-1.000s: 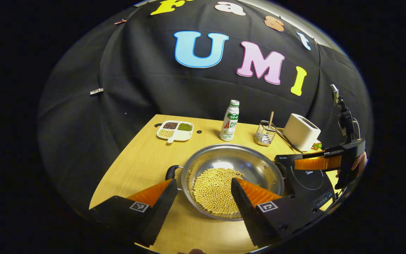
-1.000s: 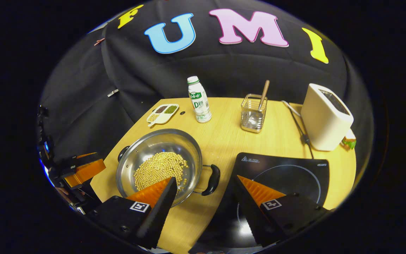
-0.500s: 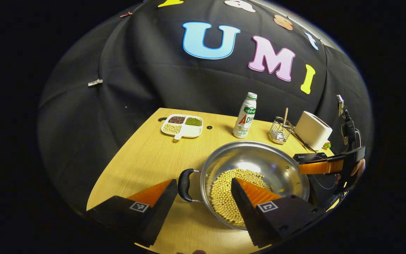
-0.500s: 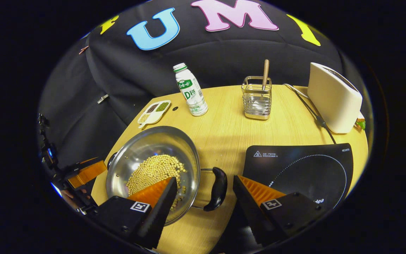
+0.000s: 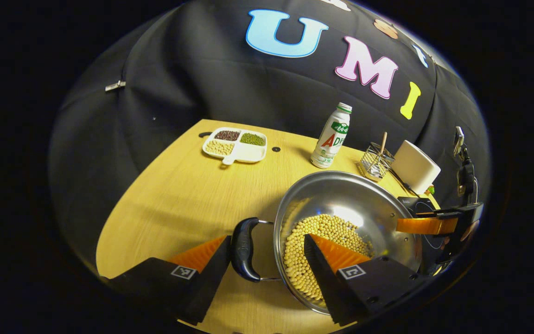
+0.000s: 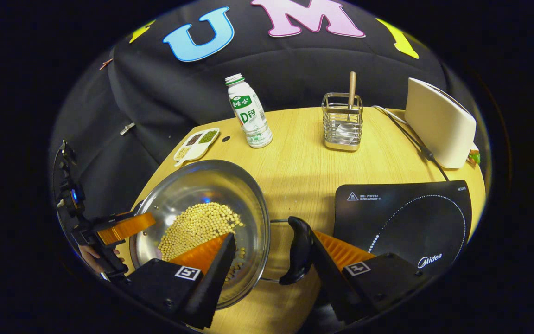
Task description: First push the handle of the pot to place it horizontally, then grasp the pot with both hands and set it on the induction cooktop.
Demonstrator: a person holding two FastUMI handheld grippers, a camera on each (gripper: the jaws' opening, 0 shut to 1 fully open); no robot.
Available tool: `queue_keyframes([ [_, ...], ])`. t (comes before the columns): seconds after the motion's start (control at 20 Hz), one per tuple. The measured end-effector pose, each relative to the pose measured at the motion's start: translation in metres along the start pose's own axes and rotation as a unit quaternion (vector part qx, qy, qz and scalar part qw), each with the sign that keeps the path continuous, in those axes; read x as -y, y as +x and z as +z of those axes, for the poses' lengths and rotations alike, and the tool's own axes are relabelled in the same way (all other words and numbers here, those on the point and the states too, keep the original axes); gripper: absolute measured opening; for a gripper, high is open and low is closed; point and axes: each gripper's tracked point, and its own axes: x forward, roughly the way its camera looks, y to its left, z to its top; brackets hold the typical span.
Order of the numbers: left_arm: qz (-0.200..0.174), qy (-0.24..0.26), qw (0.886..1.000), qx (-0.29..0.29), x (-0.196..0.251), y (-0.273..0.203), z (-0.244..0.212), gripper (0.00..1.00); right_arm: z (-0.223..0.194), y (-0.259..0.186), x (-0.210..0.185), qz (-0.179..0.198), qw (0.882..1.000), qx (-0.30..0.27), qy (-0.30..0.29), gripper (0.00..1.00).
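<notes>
A steel pot [image 5: 341, 195] holding soybeans [image 5: 322, 232] stands on the wooden table [image 5: 179, 195]. In the left gripper view my left gripper [image 5: 267, 241] is open. One black handle [image 5: 244, 250] lies between its fingers, close to the left finger. In the right gripper view my right gripper [image 6: 271, 236] is open around the pot [image 6: 202, 185] rim and the other black handle [image 6: 299, 250], which rests against its right finger. The black induction cooktop [image 6: 401, 218] lies to the right of the pot. The right gripper [image 5: 429, 226] shows beyond the pot, and the left gripper [image 6: 123, 222] shows at the pot's far side.
At the back of the table stand a white bottle [image 6: 248, 116], a divided dish of beans [image 6: 197, 144], a wire holder with a wooden-handled utensil [image 6: 343, 123] and a white toaster [image 6: 438, 123] with its cable. A hand [image 6: 95, 255] holds the left gripper.
Both grippers have moved forward and down to the pot. Each black handle, earlier ahead of the fingertips, now sits between the open fingers.
</notes>
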Motion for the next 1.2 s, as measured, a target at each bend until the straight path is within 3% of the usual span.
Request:
queue_keyframes([
  [0.05,-0.001,-0.004,1.000,-0.003,-0.003,0.004,-0.002,0.94,0.000,0.004,0.003,-0.010,1.000,0.001,-0.001,0.95],
  [0.15,-0.011,-0.017,1.000,-0.010,-0.004,0.007,-0.006,0.89,-0.002,0.011,0.007,-0.019,1.000,-0.002,-0.001,0.81],
  [0.2,-0.010,-0.018,1.000,-0.014,-0.006,0.009,-0.008,0.82,-0.002,0.016,0.006,-0.021,1.000,-0.002,0.002,0.74],
  [0.35,-0.007,-0.015,1.000,-0.024,-0.017,0.014,-0.013,0.70,-0.007,0.028,0.006,-0.030,1.000,-0.004,-0.001,0.73],
  [0.4,-0.011,-0.026,0.999,-0.025,-0.018,0.015,-0.014,0.66,-0.002,0.024,0.005,-0.032,0.999,-0.005,0.001,0.59],
  [0.55,-0.024,-0.047,0.998,-0.023,-0.016,0.013,-0.015,0.63,-0.007,0.027,0.005,-0.031,0.999,-0.009,0.000,0.63],
  [0.6,-0.025,-0.052,0.998,-0.020,-0.015,0.015,-0.015,0.63,-0.007,0.028,0.005,-0.034,0.999,-0.011,0.004,0.55],
  [0.65,-0.026,-0.055,0.998,-0.018,-0.015,0.015,-0.014,0.62,-0.007,0.028,0.005,-0.035,0.999,-0.013,0.003,0.60],
  [1.05,0.001,-0.039,0.999,-0.032,-0.015,0.003,-0.020,0.53,-0.015,0.023,0.002,-0.042,0.999,-0.016,-0.009,0.55],
  [1.1,0.003,-0.037,0.999,-0.033,-0.013,-0.002,-0.020,0.55,-0.015,0.018,0.000,-0.041,0.999,-0.015,-0.011,0.51],
  [1.2,0.008,-0.036,0.999,-0.038,-0.007,-0.014,-0.019,0.54,-0.013,0.003,0.000,-0.040,0.999,-0.012,-0.013,0.55],
])
